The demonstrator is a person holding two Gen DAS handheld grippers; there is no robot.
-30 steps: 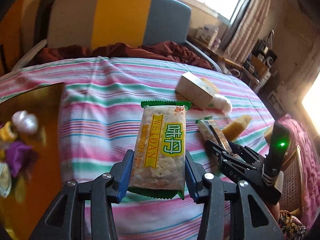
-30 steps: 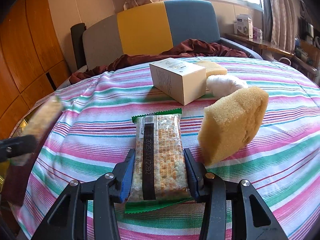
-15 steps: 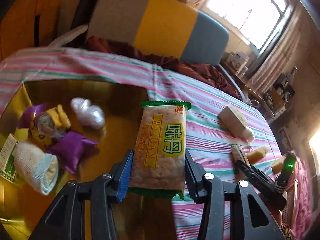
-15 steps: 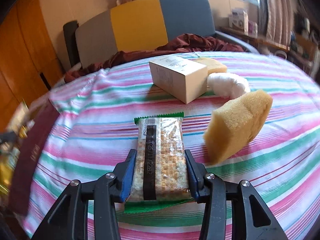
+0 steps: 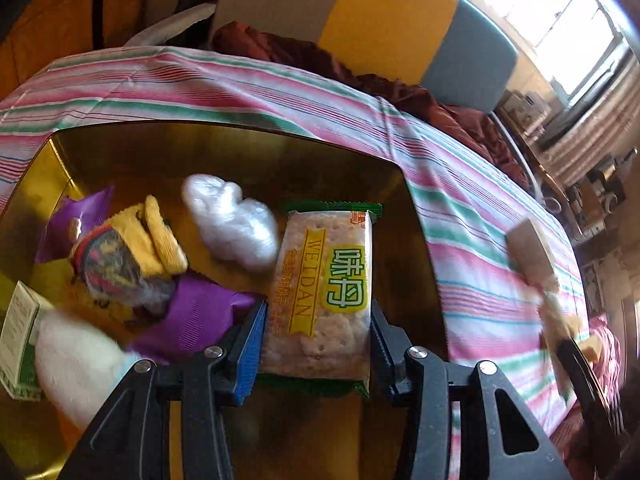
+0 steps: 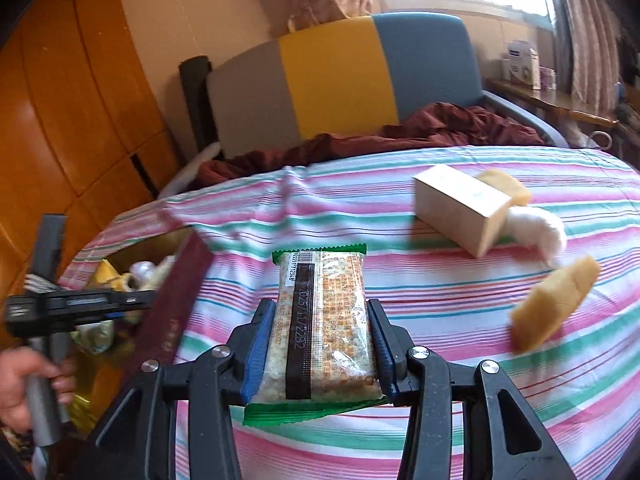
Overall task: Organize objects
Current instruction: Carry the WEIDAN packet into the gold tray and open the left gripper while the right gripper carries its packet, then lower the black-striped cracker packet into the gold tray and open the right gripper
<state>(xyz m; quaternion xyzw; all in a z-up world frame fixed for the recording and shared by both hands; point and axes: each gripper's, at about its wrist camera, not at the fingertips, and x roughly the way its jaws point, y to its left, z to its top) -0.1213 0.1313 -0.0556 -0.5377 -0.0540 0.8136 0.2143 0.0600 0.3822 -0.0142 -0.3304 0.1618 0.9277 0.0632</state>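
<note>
My left gripper (image 5: 318, 340) is shut on a cracker packet (image 5: 324, 288) with a yellow and green label and holds it over the open gold box (image 5: 224, 148). In the box lie a white wad (image 5: 232, 220), a yellow knitted item (image 5: 132, 248), a purple wrapper (image 5: 196, 316), a white sock (image 5: 76, 360) and a small carton (image 5: 18, 332). My right gripper (image 6: 318, 344) is shut on a second cracker packet (image 6: 324, 320), held above the striped cloth (image 6: 440, 308). The left gripper (image 6: 80, 304) and the box (image 6: 120, 276) show at the left of the right wrist view.
On the cloth lie a beige box (image 6: 460, 208), a white roll (image 6: 536, 228) and two yellow sponges (image 6: 556, 304) (image 6: 504, 188). The box's dark red lid (image 6: 172, 312) stands open. A sofa (image 6: 340, 80) with a maroon cloth (image 6: 420, 128) is behind.
My left gripper has carried its packet left from above the cloth to above the gold box. My right gripper has swung left with its packet, so the box comes into its view.
</note>
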